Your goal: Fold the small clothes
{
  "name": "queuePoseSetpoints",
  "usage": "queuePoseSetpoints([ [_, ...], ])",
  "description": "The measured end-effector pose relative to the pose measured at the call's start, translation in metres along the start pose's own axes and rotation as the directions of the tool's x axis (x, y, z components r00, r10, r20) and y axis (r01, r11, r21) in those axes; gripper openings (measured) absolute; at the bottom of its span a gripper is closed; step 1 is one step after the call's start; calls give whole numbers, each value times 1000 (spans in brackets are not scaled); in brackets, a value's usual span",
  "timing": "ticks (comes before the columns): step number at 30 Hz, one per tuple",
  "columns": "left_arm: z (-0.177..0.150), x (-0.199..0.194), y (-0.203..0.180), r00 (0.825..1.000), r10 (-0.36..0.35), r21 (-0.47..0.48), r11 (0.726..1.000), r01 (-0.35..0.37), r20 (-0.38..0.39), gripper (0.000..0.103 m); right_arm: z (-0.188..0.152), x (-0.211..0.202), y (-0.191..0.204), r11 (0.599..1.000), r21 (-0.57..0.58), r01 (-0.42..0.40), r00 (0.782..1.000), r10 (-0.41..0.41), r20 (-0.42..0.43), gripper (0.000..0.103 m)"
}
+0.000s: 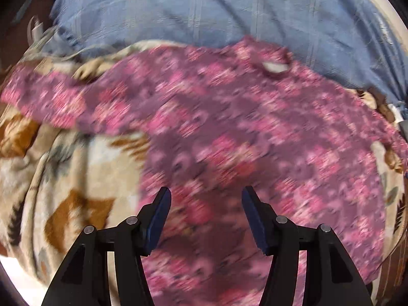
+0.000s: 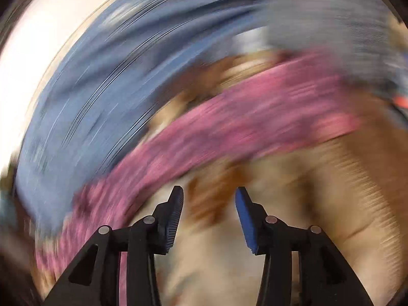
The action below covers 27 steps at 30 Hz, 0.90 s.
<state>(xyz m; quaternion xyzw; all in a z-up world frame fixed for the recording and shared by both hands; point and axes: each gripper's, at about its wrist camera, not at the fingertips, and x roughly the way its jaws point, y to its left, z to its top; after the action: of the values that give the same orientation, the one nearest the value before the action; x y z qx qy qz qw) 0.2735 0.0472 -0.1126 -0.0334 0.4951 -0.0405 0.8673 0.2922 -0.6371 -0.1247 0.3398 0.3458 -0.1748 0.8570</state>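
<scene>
Patterned blanket [image 1: 63,178], blue pillow [image 1: 204,12] behind floral garment [image 1: 229,127], seemingly flat, left tongs [image 1: 206,196], right tongs [image 2: 209,195] both apart.

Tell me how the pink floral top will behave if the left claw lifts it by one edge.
Probably floppy: the pink floral top lies limp and wrinkled over the patterned blanket. Likely light, since the cloth looks thin. One sleeve would probably trail and drag.

The left gripper [image 1: 206,195] has two black angular plastic arms, each fastened with round silver screws, and dark navy pads. The right gripper [image 2: 209,195] is built the same, with ridged, brighter blue pads [image 2: 244,219].
</scene>
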Motion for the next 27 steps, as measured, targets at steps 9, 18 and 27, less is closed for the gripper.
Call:
queuePoseSetpoints([
  [9,21,73,-40,998,23,47,999,-20,-56,58,29,20,-76,988,151,33,998,-41,52,60],
  [18,39,72,-42,1000,-20,64,998,19,23,58,35,19,-58,986,169,11,993,-31,117,10],
  [27,32,84,-24,998,-55,33,998,53,44,58,23,-17,48,994,-94,-52,992,62,107,10],
])
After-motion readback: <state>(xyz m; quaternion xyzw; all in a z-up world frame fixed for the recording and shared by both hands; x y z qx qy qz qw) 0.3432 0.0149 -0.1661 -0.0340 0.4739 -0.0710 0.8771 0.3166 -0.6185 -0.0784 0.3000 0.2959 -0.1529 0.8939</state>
